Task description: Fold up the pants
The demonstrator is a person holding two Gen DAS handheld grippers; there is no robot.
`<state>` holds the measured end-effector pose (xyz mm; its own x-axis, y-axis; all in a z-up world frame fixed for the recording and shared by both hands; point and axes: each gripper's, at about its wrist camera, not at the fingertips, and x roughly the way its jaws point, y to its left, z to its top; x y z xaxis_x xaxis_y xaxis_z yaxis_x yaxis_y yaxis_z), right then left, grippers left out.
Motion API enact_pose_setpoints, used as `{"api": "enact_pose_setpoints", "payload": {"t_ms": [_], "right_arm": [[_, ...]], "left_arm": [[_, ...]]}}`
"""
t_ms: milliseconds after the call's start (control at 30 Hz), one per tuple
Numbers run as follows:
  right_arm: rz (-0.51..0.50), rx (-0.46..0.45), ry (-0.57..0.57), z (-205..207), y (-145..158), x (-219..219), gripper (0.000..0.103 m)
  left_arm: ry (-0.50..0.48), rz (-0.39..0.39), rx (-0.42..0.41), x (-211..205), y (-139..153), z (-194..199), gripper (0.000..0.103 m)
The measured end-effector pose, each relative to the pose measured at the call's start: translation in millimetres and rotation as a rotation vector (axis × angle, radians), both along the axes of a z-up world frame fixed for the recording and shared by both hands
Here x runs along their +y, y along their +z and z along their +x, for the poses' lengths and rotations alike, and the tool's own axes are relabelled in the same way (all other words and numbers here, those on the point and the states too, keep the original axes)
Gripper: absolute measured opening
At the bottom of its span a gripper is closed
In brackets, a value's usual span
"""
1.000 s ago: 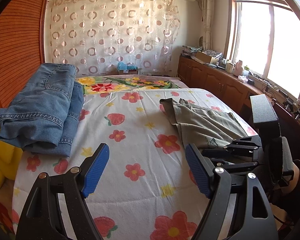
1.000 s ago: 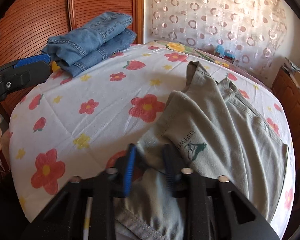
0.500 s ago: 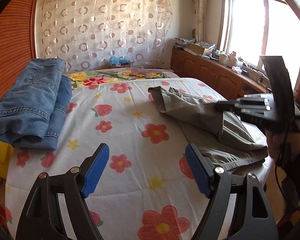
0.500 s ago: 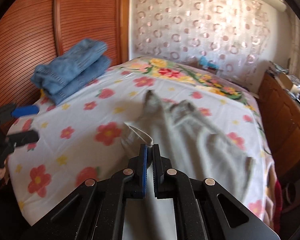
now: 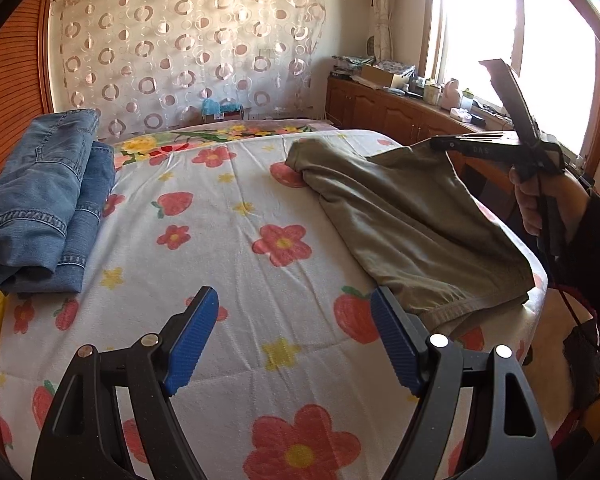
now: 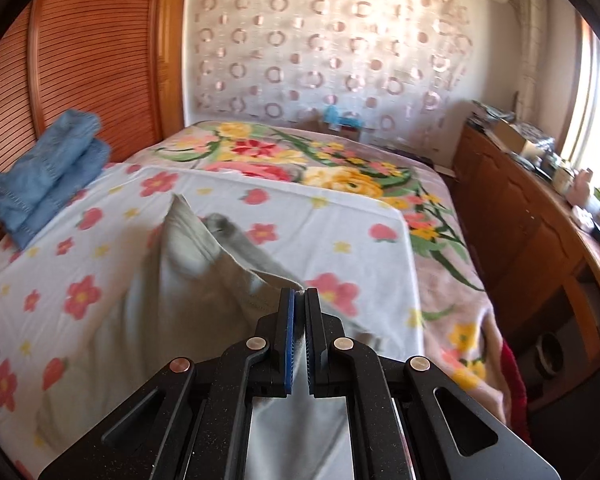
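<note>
Folding barely begun: right tongs pinch the olive pants near the bed's right edge; left tongs gape empty.

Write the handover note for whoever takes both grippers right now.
Right gripper: shut on an edge of the khaki pants, lifting it off the bed; the rest drapes on the flowered sheet.
Left gripper: open, empty, hovering over the sheet near the pants' waistband.
Folded jeans: stacked at the bed's left side, apparently done.
Left: khaki pants not yet folded; spread flat, then fold.
</note>
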<state>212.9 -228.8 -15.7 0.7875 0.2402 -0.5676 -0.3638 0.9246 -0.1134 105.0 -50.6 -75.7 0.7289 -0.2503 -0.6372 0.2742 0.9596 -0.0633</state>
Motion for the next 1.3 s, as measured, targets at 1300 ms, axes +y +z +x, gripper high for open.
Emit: {"api": "enact_pose_setpoints", "payload": {"t_ms": [1300], "right_arm": [[0.139,0.093,0.009,-94,-27,-39,0.036]], "left_arm": [[-0.075,0.018,0.031,-20,-7,-6,0.079]]}}
